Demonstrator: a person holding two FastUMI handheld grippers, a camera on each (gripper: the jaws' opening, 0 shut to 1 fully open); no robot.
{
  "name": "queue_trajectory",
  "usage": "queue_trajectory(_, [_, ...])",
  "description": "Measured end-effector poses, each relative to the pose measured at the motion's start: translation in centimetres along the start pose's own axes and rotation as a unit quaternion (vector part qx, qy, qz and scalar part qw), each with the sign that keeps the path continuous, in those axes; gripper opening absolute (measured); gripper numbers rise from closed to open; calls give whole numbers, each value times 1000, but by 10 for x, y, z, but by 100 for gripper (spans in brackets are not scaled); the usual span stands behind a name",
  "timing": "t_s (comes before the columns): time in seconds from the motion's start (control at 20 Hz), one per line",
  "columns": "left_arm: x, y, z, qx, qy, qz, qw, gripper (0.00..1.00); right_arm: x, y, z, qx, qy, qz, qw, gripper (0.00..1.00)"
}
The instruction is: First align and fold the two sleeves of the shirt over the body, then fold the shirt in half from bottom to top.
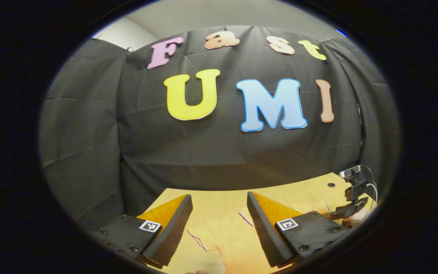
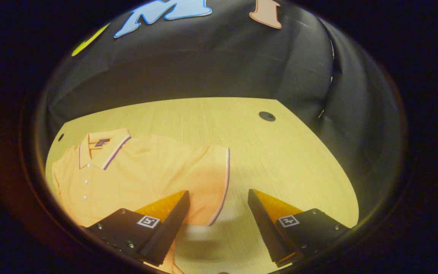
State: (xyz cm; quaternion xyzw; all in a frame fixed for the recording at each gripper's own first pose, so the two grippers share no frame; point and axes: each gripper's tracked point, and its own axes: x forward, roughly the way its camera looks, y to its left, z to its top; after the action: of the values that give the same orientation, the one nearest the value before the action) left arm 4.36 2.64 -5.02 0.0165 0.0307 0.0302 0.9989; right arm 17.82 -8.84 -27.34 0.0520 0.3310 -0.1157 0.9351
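**Shirt flat on the table, folding not yet visibly begun**

While both grippers hang above it with nothing held, the table [image 2: 280, 152] takes up the lower half of the right gripper view, pale wood with a dark round hole near its far edge. On its left part lies the shirt [image 2: 146, 171], a yellow-orange polo spread flat, collar [image 2: 103, 148] toward the far left, buttons running down the front. One sleeve [image 2: 213, 179] lies stretched outward, its striped cuff between the fingers of the right gripper [image 2: 219, 213], whose fingers stand wide apart. Judging by that sleeve, neither the sleeve folds nor the bottom-to-top fold seem done.

From the left gripper view, the left gripper [image 1: 219, 224] is likewise spread apart, over a rumpled patch of cloth with a striped edge. Which part of the shirt that is I cannot tell. The other sleeve and the hem are cut off. A small camera [image 1: 356, 182] on a stand sits at the table's right edge.
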Motion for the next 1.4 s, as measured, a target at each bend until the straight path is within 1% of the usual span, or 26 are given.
queue_trajectory(0.1, [2, 4, -2, -1, 3, 4, 1000, 94, 1, 1, -10, 0, 15, 4, 1000, 97])
queue_trajectory(0.15, [1, 6, -4, -1, 3, 6, 1000, 94, 5, 3, -4, 7, 2, 2, 1000, 97])
queue_trajectory(0.2, [0, 7, -5, -1, 3, 8, 1000, 94, 4, 1, -9, 9, 10, 7, 1000, 97])
queue_trajectory(0.25, [0, 7, -5, -2, 4, 8, 1000, 94, 4, 2, -7, 19, 5, 11, 1000, 97])
queue_trajectory(0.3, [0, 7, -4, -2, 3, 7, 1000, 94, 5, 4, -11, 33, 11, 20, 999, 97])
queue_trajectory(0.35, [0, 7, -4, -2, 3, 7, 1000, 94, 3, 6, -9, 49, 14, 27, 998, 96])
queue_trajectory(0.4, [-2, 9, -5, -2, 3, 8, 1000, 94, 9, 6, -9, 48, 9, 25, 998, 94])
queue_trajectory(0.45, [-2, 9, -6, -2, 4, 8, 1000, 94, 9, 9, -10, 43, 10, 32, 999, 92])
queue_trajectory(0.5, [-3, 9, -7, -3, 4, 7, 1000, 94, 7, 9, -9, 35, 6, 44, 998, 83])
queue_trajectory(0.55, [-3, 10, -7, -3, 5, 7, 1000, 94, 5, 13, -8, 30, 6, 54, 998, 78])
queue_trajectory(0.6, [-5, 10, -7, -3, 5, 8, 1000, 94, 6, 13, -9, 29, 7, 58, 998, 54])
queue_trajectory(0.65, [-4, 11, -8, -2, 5, 9, 1000, 94, 5, 15, -9, 35, 13, 65, 997, 52])
queue_trajectory(0.7, [-4, 11, -8, -3, 5, 9, 1000, 94, 6, 21, -10, 51, 21, 79, 995, 52])
queue_trajectory(0.8, [-7, 13, -8, -2, 4, 11, 1000, 94, 3, 23, -11, 81, 34, 87, 992, 13])
queue_trajectory(0.9, [-11, 15, -8, -3, 4, 14, 1000, 94, 2, 24, -12, 102, 43, 92, 990, 13])
queue_trajectory(0.95, [-11, 15, -9, -3, 5, 14, 1000, 94, 4, 23, -9, 107, 43, 91, 989, 0])
queue_trajectory(1.1, [-15, 19, -14, -5, 9, 17, 1000, 94, 1, 23, -9, 108, 47, 92, 989, 0])
queue_trajectory(1.25, [-19, 20, -18, -2, 12, 20, 1000, 94, 0, 27, -6, 130, 57, 99, 985, 0])
queue_trajectory(1.4, [-24, 23, -19, -5, 12, 21, 1000, 94, -6, 32, 1, 133, 48, 103, 985, 0])
